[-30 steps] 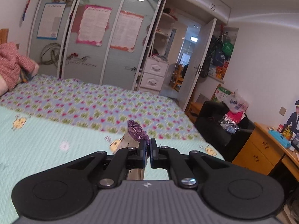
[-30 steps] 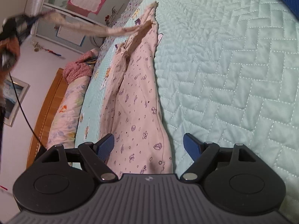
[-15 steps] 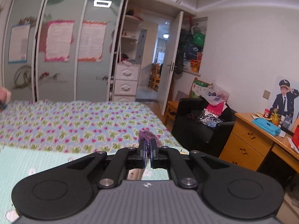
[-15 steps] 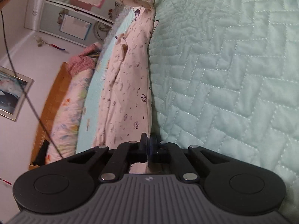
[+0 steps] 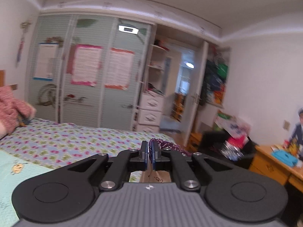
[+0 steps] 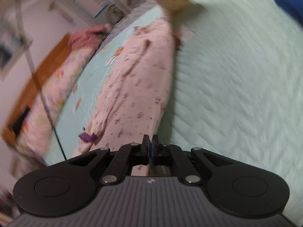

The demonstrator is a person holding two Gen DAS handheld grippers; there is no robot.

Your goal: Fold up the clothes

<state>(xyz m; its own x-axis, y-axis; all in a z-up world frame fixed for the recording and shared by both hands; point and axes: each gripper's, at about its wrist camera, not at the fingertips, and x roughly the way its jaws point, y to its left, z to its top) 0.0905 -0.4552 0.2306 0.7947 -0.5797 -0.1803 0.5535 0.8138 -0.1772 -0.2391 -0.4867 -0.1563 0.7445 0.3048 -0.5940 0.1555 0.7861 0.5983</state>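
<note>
The pink printed garment (image 6: 132, 87) lies stretched out on the mint quilted bed (image 6: 236, 75), its long axis running from the right tongs away up the bed beside the pillows along the headboard edge, its far end lifted off the quilt. The left tongs (image 5: 149, 154) are clenched on the garment's purple-trimmed edge (image 5: 166, 145), with pale printed cloth hanging under the fingers, held above the floral part of the bed. The right tongs (image 6: 150, 147) are clenched on the near end of the garment, just over the quilt.
</note>
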